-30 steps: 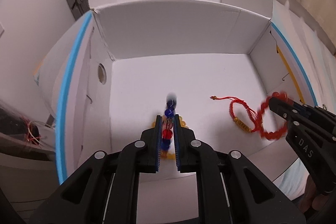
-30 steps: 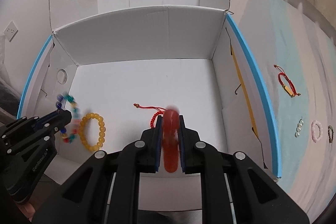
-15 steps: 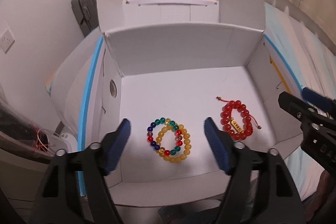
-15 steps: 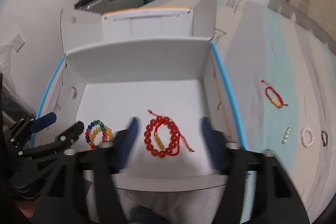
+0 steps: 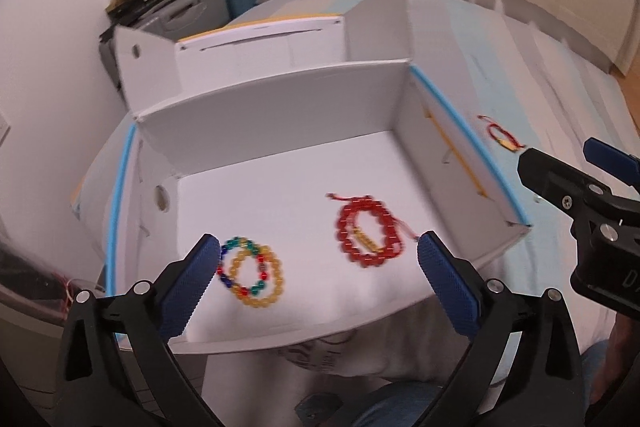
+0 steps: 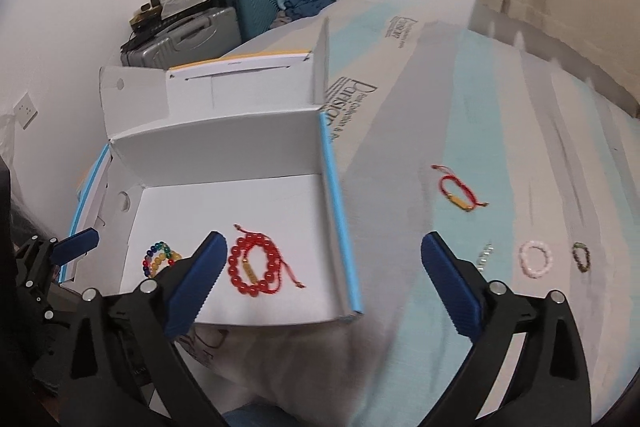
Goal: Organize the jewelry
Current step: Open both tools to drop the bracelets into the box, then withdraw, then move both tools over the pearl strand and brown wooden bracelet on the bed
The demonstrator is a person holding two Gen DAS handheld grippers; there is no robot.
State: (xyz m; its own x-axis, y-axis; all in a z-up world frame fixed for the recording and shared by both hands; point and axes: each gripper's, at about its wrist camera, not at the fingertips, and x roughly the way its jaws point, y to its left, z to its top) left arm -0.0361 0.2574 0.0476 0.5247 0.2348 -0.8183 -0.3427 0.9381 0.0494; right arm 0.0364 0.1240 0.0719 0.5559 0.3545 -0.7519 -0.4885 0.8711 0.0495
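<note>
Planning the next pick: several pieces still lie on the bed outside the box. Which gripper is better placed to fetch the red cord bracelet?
Right. The right gripper is open, on the box's bed side, facing the red cord bracelet. The left gripper, also open, faces the box floor, across the box from it.

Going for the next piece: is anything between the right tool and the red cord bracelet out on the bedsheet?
Nothing visible blocks it. The right tool is open above the bedsheet, and the red cord bracelet lies alone beyond it, right of the white box wall. The silver beads lie nearer, off to the right.
</note>
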